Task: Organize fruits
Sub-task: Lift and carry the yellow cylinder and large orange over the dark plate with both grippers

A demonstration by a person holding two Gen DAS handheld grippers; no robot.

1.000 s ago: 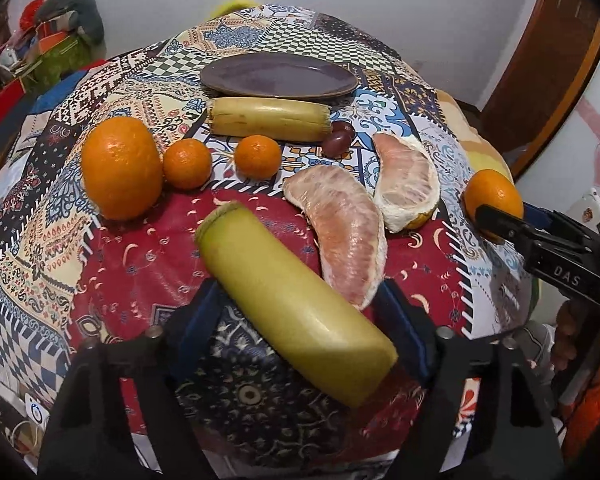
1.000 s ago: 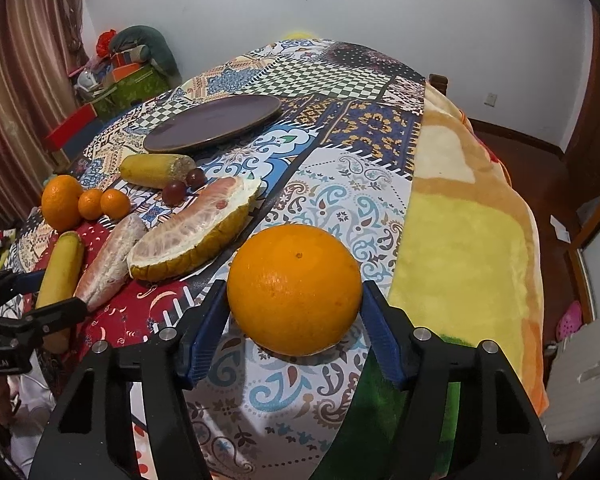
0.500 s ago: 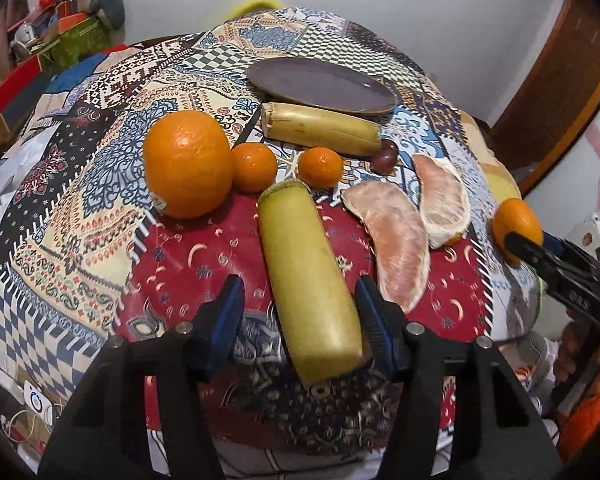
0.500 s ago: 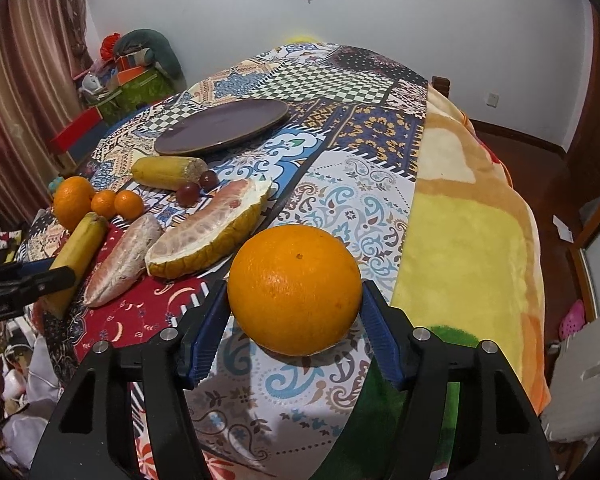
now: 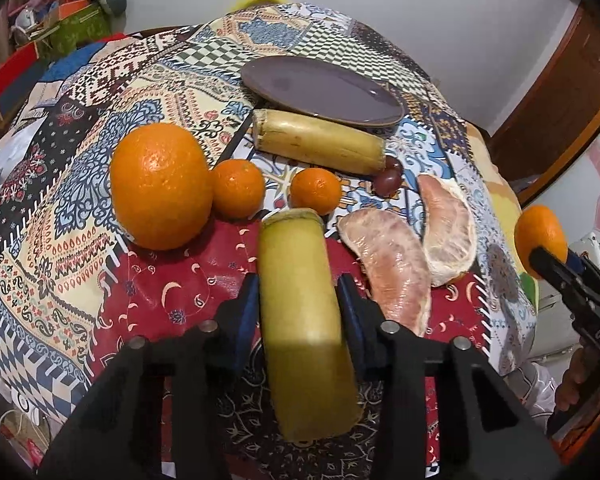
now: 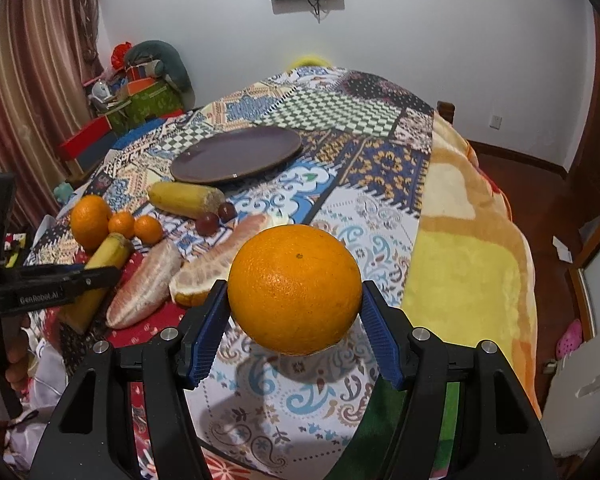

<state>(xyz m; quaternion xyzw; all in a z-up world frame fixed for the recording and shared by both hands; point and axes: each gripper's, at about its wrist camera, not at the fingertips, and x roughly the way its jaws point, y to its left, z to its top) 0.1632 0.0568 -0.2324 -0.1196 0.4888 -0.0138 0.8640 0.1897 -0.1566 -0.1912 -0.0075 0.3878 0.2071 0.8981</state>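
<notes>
A dark brown plate sits on a patchwork-covered surface with nothing on it. Just in front of the plate lies a yellow banana piece, with two dark grapes at its right end. Nearer than that, a row runs left to right: a large orange, then two small mandarins, the first touching the large orange. Right of the row lie two peeled pomelo segments, pale pink and side by side.

The left hand-held gripper is clamped on a second banana piece, greenish yellow and blunt-cut, pointing toward the plate, its far end near the second mandarin.

The right hand-held gripper grips a second large orange, bright and round, raised above the surface on the plate's near right side; its shadow falls on the cloth below. A yellow blanket lies right of it.
</notes>
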